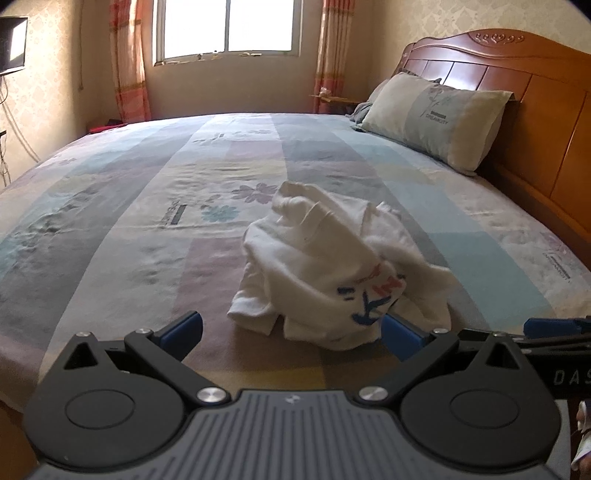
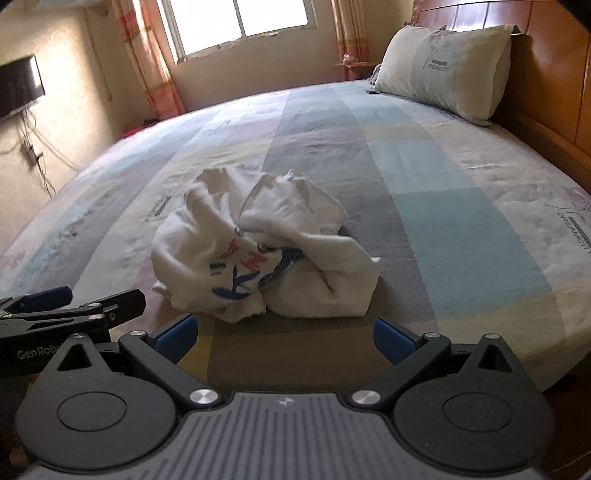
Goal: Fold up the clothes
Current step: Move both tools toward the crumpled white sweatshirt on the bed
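Observation:
A white garment (image 1: 332, 266) with blue and red print lies crumpled in a heap on the bed (image 1: 147, 221), near its front edge. My left gripper (image 1: 291, 334) stands open just in front of the heap, its blue right pad at the cloth's near edge. In the right wrist view the same white garment (image 2: 258, 251) sits ahead and slightly left. My right gripper (image 2: 284, 338) is open and empty, a short way before the heap. The left gripper (image 2: 66, 306) shows at the left edge of the right wrist view.
The bed (image 2: 461, 221) has a pastel patchwork sheet. A pillow (image 1: 436, 122) leans on the wooden headboard (image 1: 535, 110) at the right. A window (image 1: 229, 26) with curtains is at the back, a dark screen (image 2: 18, 88) on the left wall.

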Motion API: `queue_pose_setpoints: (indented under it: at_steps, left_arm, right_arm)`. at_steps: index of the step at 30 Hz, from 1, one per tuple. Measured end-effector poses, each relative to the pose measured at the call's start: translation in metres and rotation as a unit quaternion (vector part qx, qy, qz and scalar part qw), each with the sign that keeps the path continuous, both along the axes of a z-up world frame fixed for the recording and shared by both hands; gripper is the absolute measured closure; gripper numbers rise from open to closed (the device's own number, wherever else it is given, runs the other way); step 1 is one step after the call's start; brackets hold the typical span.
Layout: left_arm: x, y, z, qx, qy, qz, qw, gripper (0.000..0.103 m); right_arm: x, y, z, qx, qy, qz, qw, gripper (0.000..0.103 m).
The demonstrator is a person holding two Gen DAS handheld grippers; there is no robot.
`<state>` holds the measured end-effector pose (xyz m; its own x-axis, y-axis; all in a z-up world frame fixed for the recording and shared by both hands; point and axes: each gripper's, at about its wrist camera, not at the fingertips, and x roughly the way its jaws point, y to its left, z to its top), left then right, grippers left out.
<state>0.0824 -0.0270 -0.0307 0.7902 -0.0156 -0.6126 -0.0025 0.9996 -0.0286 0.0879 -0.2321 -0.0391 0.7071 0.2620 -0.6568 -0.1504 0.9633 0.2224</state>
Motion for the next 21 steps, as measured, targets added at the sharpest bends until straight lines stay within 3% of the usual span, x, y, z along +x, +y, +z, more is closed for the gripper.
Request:
queue_pose_setpoints:
  at_steps: [5,13,21]
  left_arm:
    - [0.022,-0.012,-0.009,0.022,0.019,-0.021,0.9994,0.001]
    - [0.052,-0.004,-0.024,-0.007,0.029,-0.051,0.9983,0.001]
    - [0.096,0.001,-0.033,-0.03,0.029,-0.08,0.9959,0.001]
  right_arm:
    - [0.01,-0.004,-0.007,-0.013,-0.013,-0.005,1.0,0.0]
    - [0.035,0.0,-0.016,-0.031,-0.041,0.02,0.998,0.0]
    - [0.077,0.003,-0.017,-0.084,-0.046,0.036,0.995,0.0]
